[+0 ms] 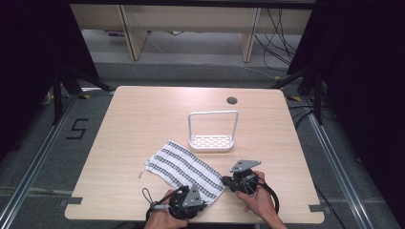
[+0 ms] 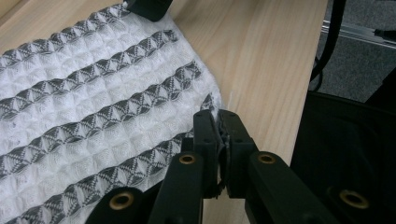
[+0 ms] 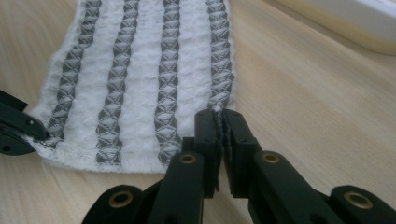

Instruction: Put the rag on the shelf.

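A white cloth with grey woven stripes (image 1: 184, 168) lies flat on the wooden table, slanting from the middle toward the near edge. My left gripper (image 1: 204, 202) sits at the cloth's nearest corner. In the left gripper view its jaws (image 2: 218, 119) are shut on the edge of the cloth (image 2: 102, 112). My right gripper (image 1: 224, 180) is at the adjacent near corner on the right. Its jaws (image 3: 219, 116) are shut on that corner of the cloth (image 3: 140, 70). The left gripper's black fingers (image 3: 16, 127) show at the cloth's other near corner.
A white drainer tray with a tall loop handle (image 1: 211, 142) stands just beyond the cloth at the table's middle; its rim (image 3: 359, 21) shows in the right gripper view. A round cable hole (image 1: 232, 100) is near the far edge. The table's near edge (image 1: 191, 220) is close under both hands.
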`<state>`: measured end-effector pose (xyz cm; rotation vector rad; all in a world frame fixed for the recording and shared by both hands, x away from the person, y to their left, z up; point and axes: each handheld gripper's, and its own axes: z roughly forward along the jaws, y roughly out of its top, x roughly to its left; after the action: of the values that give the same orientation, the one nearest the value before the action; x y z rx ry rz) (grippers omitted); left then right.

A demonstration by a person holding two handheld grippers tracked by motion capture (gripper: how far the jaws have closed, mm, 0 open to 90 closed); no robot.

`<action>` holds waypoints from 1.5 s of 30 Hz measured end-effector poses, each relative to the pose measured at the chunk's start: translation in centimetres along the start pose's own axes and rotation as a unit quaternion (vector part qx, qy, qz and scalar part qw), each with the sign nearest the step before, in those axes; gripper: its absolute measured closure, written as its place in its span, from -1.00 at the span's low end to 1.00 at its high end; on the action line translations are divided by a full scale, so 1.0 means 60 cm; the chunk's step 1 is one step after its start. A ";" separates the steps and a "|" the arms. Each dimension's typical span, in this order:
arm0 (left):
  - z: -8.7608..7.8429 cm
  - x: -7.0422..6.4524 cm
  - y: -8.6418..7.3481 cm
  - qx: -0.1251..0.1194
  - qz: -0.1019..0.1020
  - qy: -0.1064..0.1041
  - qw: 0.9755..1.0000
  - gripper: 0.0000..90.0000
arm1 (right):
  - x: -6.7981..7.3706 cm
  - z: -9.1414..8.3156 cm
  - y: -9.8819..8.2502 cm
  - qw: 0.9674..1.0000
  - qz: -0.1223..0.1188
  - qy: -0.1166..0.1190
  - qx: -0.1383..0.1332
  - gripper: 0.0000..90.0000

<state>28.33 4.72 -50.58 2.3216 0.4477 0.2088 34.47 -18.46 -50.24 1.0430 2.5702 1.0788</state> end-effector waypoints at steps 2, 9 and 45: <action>-0.002 0.001 0.001 -0.001 0.000 0.000 1.000 0.92 | -0.001 -0.005 0.002 1.000 -0.003 0.002 0.008 0.91; -0.023 0.002 0.007 -0.016 0.001 -0.001 1.000 0.92 | 0.008 -0.026 0.014 0.999 -0.006 0.004 -0.032 0.92; -0.276 0.081 0.135 -0.172 -0.035 0.037 0.984 0.92 | 0.048 -0.199 0.197 0.977 -0.047 0.021 -0.209 0.93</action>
<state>30.30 12.00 -33.09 1.9615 0.4872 0.3141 34.01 -17.45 -33.25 0.7928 2.2468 1.5370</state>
